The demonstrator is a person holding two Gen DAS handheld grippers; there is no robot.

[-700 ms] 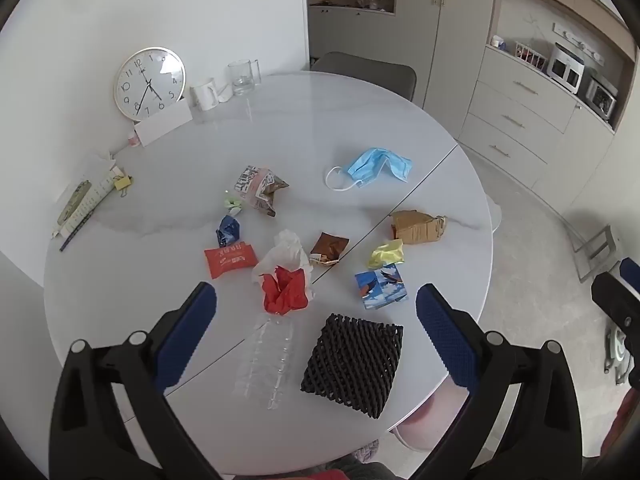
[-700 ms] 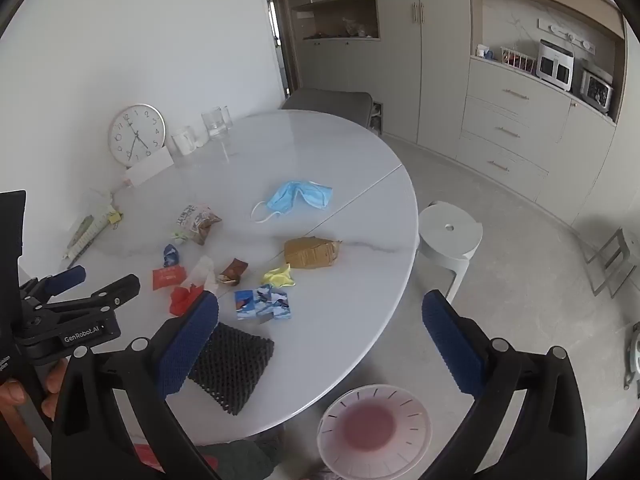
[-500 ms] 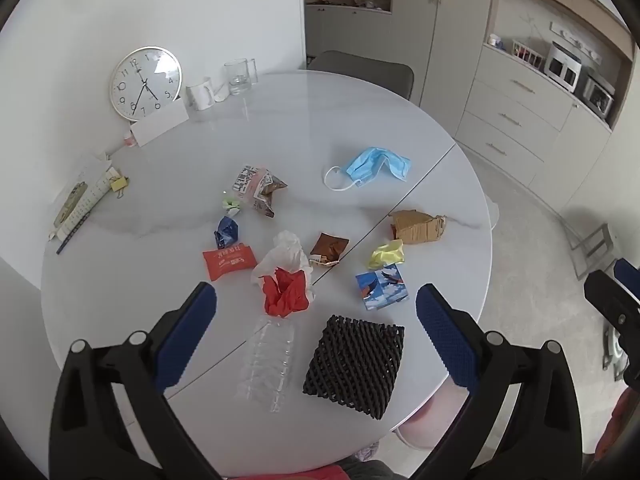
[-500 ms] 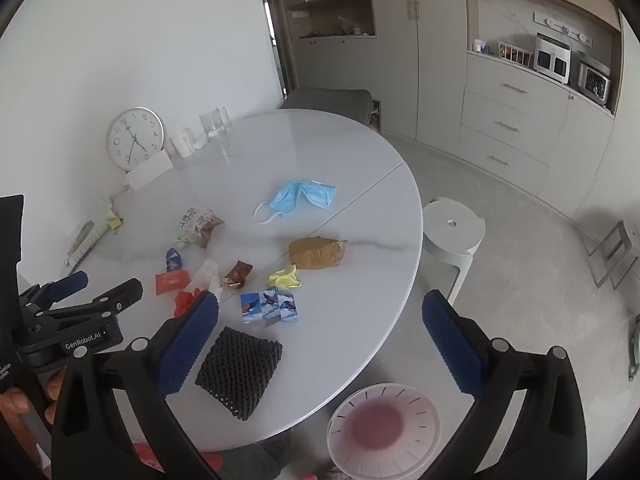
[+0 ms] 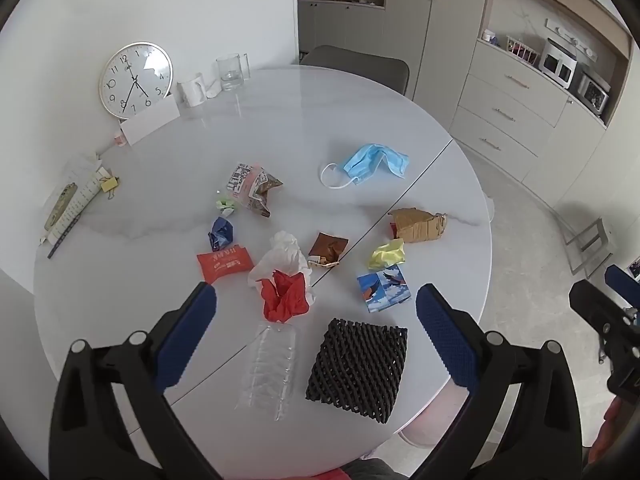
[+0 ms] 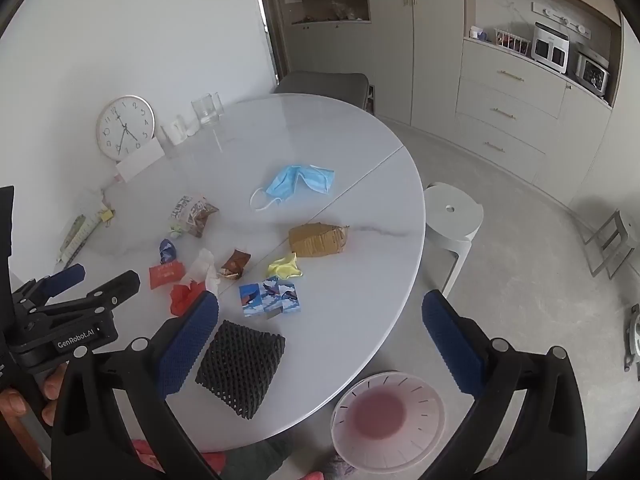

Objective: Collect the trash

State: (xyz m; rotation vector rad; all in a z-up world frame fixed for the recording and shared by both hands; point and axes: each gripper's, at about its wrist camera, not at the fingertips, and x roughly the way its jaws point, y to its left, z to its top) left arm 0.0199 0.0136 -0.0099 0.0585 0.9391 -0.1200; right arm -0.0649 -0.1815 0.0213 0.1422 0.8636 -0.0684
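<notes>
Trash lies scattered on a round white table [image 5: 280, 128]: a black foam net [image 5: 356, 368], a crushed clear bottle [image 5: 272, 364], a red and white wad [image 5: 286, 280], a blue mask [image 5: 374, 162], a brown cardboard piece [image 5: 418, 226], a yellow wrapper [image 5: 388, 254] and a blue printed packet [image 5: 384, 288]. A pink-lined white bin [image 6: 386, 420] stands on the floor by the table's near edge. My left gripper [image 5: 316, 336] is open and empty above the near table edge. My right gripper [image 6: 320, 340] is open and empty, higher and to the right; the net [image 6: 240, 364] lies below it.
A clock [image 5: 136, 78], a mug [image 5: 192, 90], a glass [image 5: 230, 68] and papers [image 5: 72, 200] stand at the table's far left. A white stool [image 6: 452, 216] is right of the table. A grey chair [image 6: 324, 82] is behind it. Cabinets line the back wall.
Both grippers have drifted slightly back and up from the table; the view is a little wider. Both stay open and nothing on the table has moved.
</notes>
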